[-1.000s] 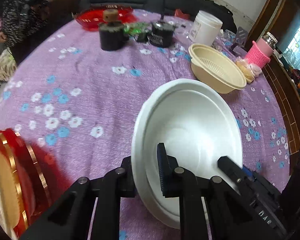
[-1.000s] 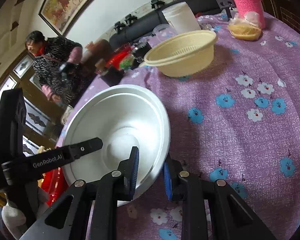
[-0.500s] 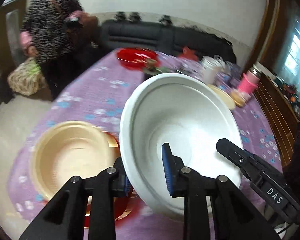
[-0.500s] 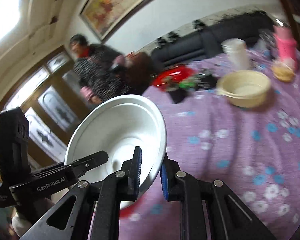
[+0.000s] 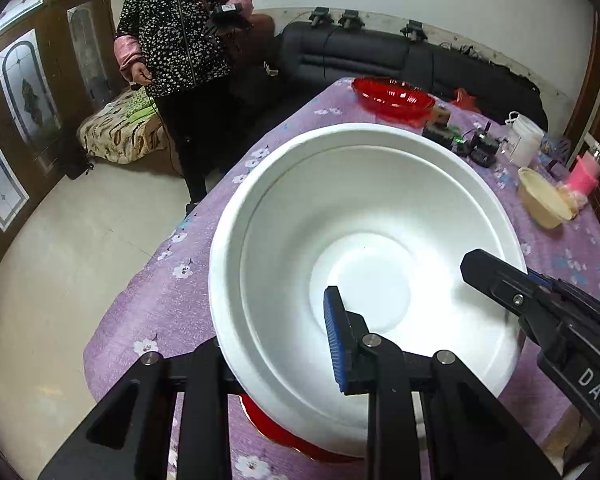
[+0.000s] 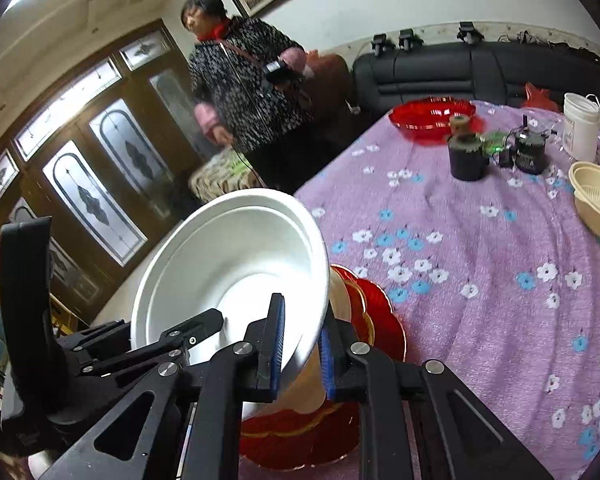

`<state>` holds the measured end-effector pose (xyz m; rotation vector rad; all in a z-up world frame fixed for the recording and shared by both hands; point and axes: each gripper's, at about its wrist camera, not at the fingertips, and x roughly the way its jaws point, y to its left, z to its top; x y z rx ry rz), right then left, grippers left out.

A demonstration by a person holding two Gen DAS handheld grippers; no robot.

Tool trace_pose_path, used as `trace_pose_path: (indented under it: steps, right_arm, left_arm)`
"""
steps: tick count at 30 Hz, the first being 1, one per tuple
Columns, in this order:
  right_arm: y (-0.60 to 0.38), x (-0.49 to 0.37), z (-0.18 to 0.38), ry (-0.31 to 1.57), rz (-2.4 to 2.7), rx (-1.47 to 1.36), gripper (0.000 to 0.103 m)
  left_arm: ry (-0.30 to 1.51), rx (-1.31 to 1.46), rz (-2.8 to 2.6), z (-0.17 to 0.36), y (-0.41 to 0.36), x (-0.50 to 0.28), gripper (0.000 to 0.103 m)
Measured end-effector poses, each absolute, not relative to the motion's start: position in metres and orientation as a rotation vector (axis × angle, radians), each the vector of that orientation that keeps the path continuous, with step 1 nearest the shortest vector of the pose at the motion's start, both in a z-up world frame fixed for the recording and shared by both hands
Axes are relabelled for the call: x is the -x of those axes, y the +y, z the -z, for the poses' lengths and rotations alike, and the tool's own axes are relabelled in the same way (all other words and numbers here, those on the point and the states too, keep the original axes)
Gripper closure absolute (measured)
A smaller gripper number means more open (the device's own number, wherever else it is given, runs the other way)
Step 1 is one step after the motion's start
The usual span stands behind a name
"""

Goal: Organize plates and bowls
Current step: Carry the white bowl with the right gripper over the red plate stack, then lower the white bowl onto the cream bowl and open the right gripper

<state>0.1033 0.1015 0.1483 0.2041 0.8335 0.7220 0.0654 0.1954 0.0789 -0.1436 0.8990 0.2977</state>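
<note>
A large white bowl (image 5: 364, 248) is held by both grippers. My left gripper (image 5: 276, 344) is shut on its near rim, one finger inside and one outside. My right gripper (image 6: 300, 344) is shut on the opposite rim; its finger shows in the left wrist view (image 5: 496, 280). The white bowl (image 6: 228, 264) hangs tilted over a cream bowl (image 6: 340, 300) that sits on a stack of red gold-rimmed plates (image 6: 380, 320) at the table's near left corner. Red plate edge shows under the bowl (image 5: 268, 420).
The table has a purple flowered cloth (image 6: 480, 248). At the far side are a red glass bowl (image 6: 432, 118), a dark cup (image 6: 466, 160), a white tub (image 6: 582, 132) and a cream colander bowl (image 6: 598, 204). A woman (image 6: 244, 80) stands beyond the table's left edge.
Both grippers have carried the white bowl left across the table, to over the cream bowl and red plates. The cream bowl is now mostly hidden beneath it.
</note>
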Motion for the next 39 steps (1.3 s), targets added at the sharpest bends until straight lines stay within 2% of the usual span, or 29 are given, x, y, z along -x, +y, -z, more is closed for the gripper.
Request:
trace_pose_path:
  steps: [12, 15, 23, 29, 32, 39]
  right_arm:
    - [0.117, -0.114, -0.126, 0.866, -0.645, -0.118, 0.086]
    - [0.129, -0.107, -0.126, 0.827, -0.607, -0.023, 0.087]
    - [0.128, -0.109, -0.126, 0.794, -0.540, 0.037, 0.089]
    - [0.119, -0.110, -0.127, 0.801, -0.586, -0.071, 0.087]
    - [0.114, -0.107, -0.132, 0.783, -0.601, -0.114, 0.082]
    - [0.100, -0.085, -0.152, 0.724, -0.616, -0.129, 0.057]
  left_arm:
    - [0.866, 0.197, -0.249, -0.082, 0.206, -0.049, 0.065]
    - [0.831, 0.098, -0.326, -0.084, 0.201, -0.051, 0.044]
    - [0.758, 0.341, -0.243, -0.089, 0.241, -0.041, 0.042]
    - [0.688, 0.398, -0.269, -0.100, 0.249, -0.017, 0.028]
    - [0.676, 0.365, -0.290, -0.104, 0.240, -0.010, 0.023]
    - [0.624, 0.216, -0.393, -0.113, 0.213, 0.004, 0.021]
